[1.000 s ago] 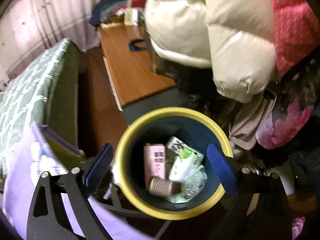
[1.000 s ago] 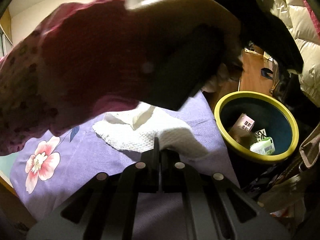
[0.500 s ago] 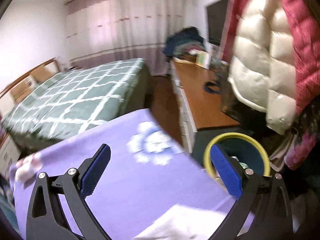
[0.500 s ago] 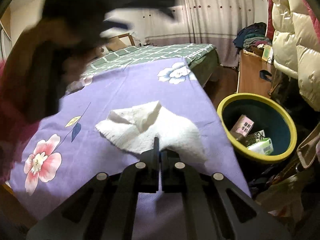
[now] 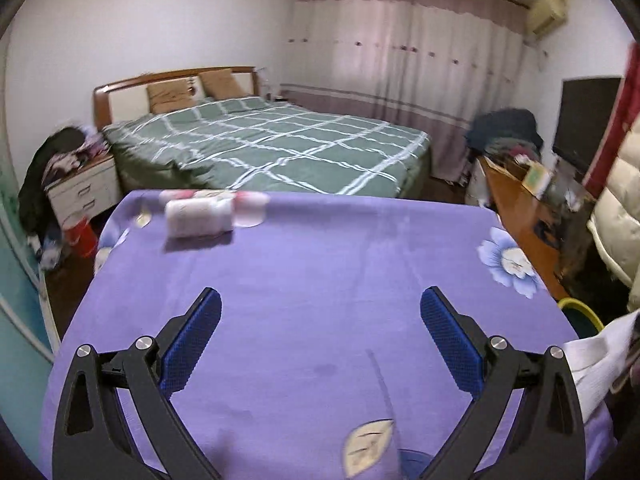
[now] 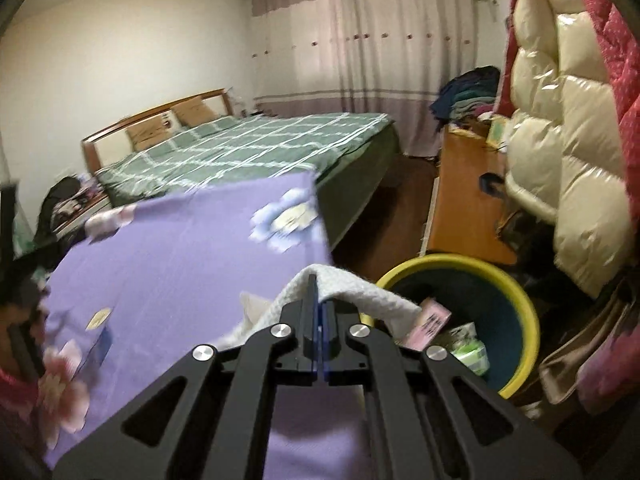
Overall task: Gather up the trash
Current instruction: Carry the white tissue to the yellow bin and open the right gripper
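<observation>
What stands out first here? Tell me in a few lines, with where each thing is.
The right gripper is shut on a white paper towel, lifted at the table's edge next to the yellow-rimmed bin, which holds cartons. The left gripper hangs wide open and empty over the purple floral tablecloth, where a white roll lies at the far left. A green checked bed fills the background.

Both grippers are black, with open-framed arms and silver screws. The left gripper [image 5: 320, 332] has blue ribbed pads [image 5: 450, 340]. A pink patterned sleeve [image 6: 16, 396] shows left of the right gripper [image 6: 319, 300].

A bed [image 5: 280, 148] in green checked covers stood before pale curtains [image 5: 404, 60] — white walls [image 5: 140, 20], a wooden desk [image 6: 464, 196].
</observation>
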Tool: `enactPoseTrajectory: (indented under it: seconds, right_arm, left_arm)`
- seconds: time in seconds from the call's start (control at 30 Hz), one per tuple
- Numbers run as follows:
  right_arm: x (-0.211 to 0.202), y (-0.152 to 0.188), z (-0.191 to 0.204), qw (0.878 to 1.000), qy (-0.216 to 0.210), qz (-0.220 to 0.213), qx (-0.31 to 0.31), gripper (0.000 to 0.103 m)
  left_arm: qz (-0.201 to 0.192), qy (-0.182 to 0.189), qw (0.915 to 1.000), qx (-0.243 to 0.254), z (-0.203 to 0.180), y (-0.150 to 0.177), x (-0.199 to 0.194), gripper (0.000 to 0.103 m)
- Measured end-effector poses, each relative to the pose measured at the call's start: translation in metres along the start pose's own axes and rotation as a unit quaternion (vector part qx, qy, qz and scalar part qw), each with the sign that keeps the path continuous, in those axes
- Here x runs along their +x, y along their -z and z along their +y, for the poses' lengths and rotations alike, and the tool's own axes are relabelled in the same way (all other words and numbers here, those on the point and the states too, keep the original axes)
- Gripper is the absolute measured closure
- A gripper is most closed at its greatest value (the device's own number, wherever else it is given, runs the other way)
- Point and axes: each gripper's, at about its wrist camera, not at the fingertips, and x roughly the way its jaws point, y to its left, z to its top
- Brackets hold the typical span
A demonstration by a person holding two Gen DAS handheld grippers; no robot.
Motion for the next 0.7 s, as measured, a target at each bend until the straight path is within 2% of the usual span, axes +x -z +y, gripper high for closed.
enactPoseTrajectory:
  seconds: [0.23,0.5,0.57,0.67,0.7]
  right_arm:
    - [0.006,-0.036,-0.045,0.996,0.089,-0.027,0.005,0.102]
    - [0.022,-0.047,-0.092,0.984,0.176,-0.029,0.013,0.102]
    - [0.03,-0.049,-0.096,0.983,0.186,-0.015,0.007,0.102]
    - [0.045,-0.041,-0.097,0.984,0.177,0.024,0.004,0.101]
    - [0.051,-0.036,-0.096,0.984,0.174,0.041,0.002,0.097]
  left_arm:
    - [-0.001,0.003,1.0,-0.003,0.012,0.007,0.005,0.005]
    - [0.013,0.003,0.9999,-0.001,0.0,0.008,0.008,0.005]
    - [0.017,0.002,0.9998,-0.006,0.001,0.009,0.01,0.005]
    - [0.018,-0.001,0.9998,-0.007,0.002,0.01,0.01,0.005]
    - [0.019,-0.002,0.9998,-0.006,0.002,0.01,0.01,0.005]
